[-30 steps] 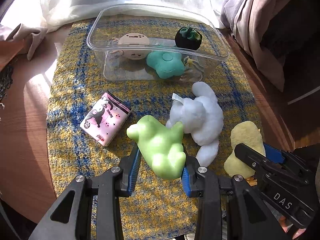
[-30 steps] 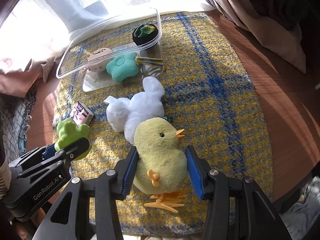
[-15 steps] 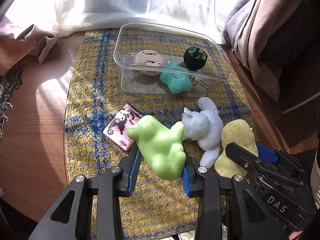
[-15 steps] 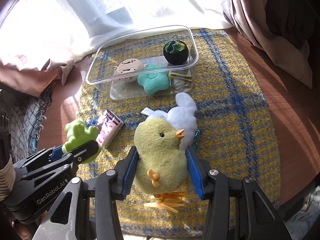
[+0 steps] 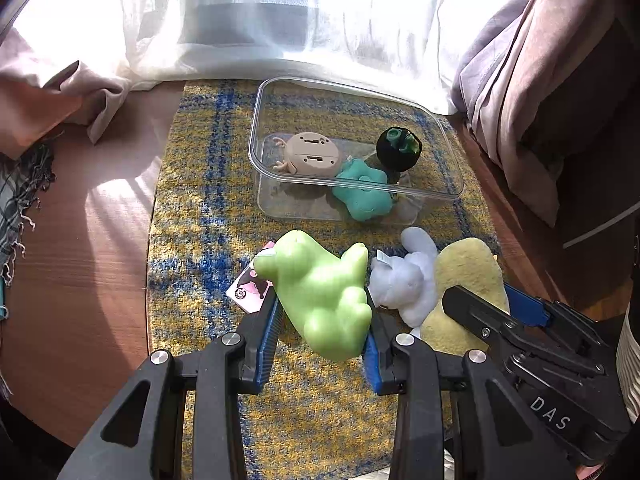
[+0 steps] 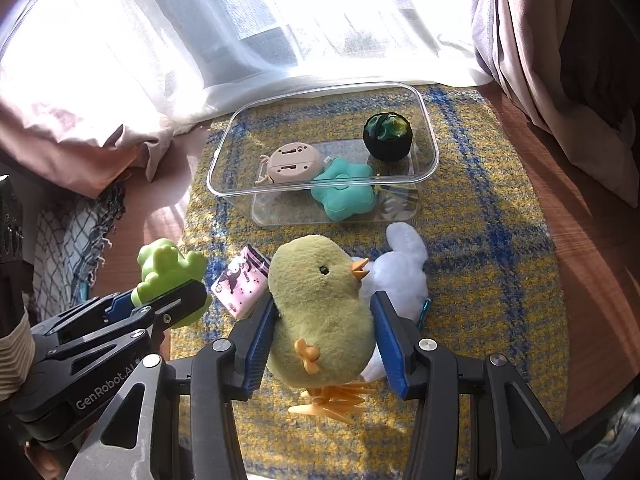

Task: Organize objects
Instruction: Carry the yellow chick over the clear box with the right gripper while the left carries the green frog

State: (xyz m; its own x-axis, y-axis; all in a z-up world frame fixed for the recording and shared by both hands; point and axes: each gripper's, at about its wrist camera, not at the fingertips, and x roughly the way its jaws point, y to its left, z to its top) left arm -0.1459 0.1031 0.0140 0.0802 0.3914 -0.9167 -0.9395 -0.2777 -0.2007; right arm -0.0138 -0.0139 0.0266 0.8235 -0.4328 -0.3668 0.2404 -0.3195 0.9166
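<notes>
My left gripper (image 5: pixel 320 320) is shut on a light green frog toy (image 5: pixel 320 292) and holds it above the mat; the frog also shows in the right wrist view (image 6: pixel 168 272). My right gripper (image 6: pixel 324 320) is shut on a yellow-green plush chick (image 6: pixel 320 304), also lifted; the chick shows in the left wrist view (image 5: pixel 468 280). A clear plastic box (image 6: pixel 424 104) stands beyond on the mat, holding a beige round toy (image 6: pixel 292 164), a teal flower toy (image 6: pixel 344 192) and a black ball (image 6: pixel 387 136). A white plush (image 6: pixel 400 272) and a pink packet (image 6: pixel 240 284) lie on the mat.
A yellow and blue plaid mat (image 6: pixel 480 240) covers a round wooden table (image 6: pixel 592 248). White curtains (image 6: pixel 280 20) hang behind the box. A pink cloth (image 5: pixel 40 96) and a fringed scarf (image 5: pixel 20 200) lie at the left. Dark drapes (image 5: pixel 560 80) hang at the right.
Both grippers have risen and pulled back with their toys; the frog and the chick left the mat. The box, white plush and pink packet stay in place.
</notes>
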